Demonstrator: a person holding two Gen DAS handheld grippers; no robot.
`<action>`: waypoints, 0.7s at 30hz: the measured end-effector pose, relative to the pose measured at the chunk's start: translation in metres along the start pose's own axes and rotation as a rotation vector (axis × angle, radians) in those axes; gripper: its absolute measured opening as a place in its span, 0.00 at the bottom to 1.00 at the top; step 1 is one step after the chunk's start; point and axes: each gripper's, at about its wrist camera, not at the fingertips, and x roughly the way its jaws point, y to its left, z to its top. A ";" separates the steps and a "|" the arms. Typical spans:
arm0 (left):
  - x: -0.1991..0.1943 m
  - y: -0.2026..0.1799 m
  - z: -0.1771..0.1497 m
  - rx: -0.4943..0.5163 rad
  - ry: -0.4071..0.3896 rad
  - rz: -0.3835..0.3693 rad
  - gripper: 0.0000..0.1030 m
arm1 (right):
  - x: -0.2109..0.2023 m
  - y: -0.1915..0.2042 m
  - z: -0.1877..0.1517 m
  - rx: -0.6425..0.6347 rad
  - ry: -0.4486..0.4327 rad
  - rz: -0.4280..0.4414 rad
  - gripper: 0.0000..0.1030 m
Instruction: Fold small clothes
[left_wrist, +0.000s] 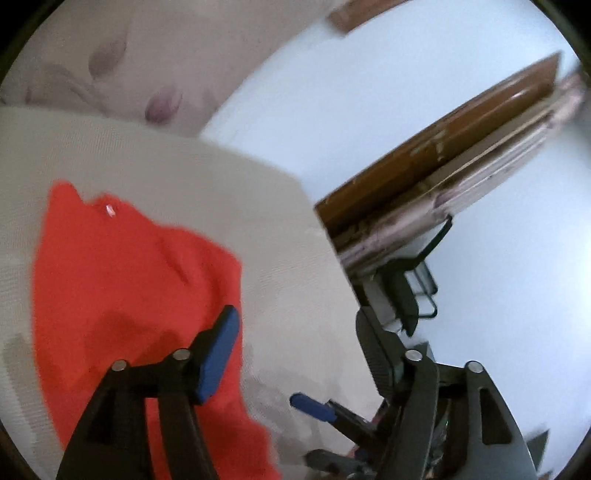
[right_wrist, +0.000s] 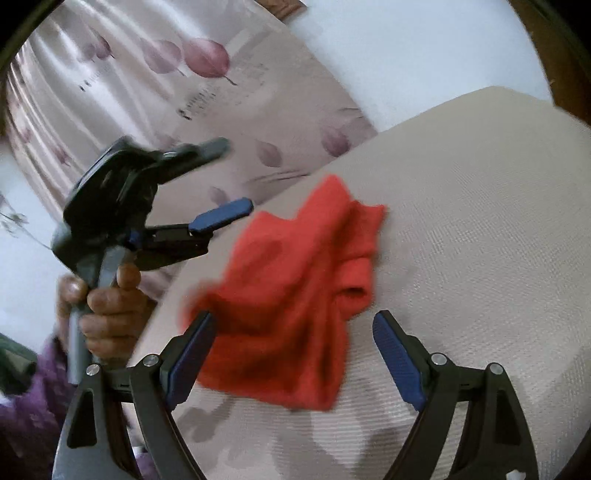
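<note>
A small red garment (left_wrist: 122, 295) lies crumpled on a beige cushion (left_wrist: 221, 184). In the left wrist view my left gripper (left_wrist: 295, 343) is open and empty above the garment's right edge, its left fingertip (left_wrist: 221, 350) over the red cloth. In the right wrist view the same garment (right_wrist: 295, 302) lies between the open fingers of my right gripper (right_wrist: 291, 354), which holds nothing. My left gripper (right_wrist: 225, 181) shows there at the left, open, off the cushion's edge. The cushion (right_wrist: 480, 221) fills the right.
A floral curtain (right_wrist: 166, 81) hangs behind the cushion. A brown wooden frame (left_wrist: 443, 147) and a pale wall (left_wrist: 369, 74) stand at the right of the left wrist view. The other gripper's blue pad (left_wrist: 312, 406) shows low in that view.
</note>
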 end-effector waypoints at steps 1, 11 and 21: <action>-0.016 0.002 -0.005 0.020 -0.041 0.024 0.72 | 0.000 0.000 0.001 0.023 0.009 0.062 0.84; -0.062 0.051 -0.110 0.174 -0.086 0.156 0.73 | 0.031 -0.022 0.021 0.155 0.077 0.159 0.84; -0.032 0.067 -0.141 0.160 -0.043 0.136 0.73 | 0.093 -0.014 0.055 0.021 0.217 0.036 0.10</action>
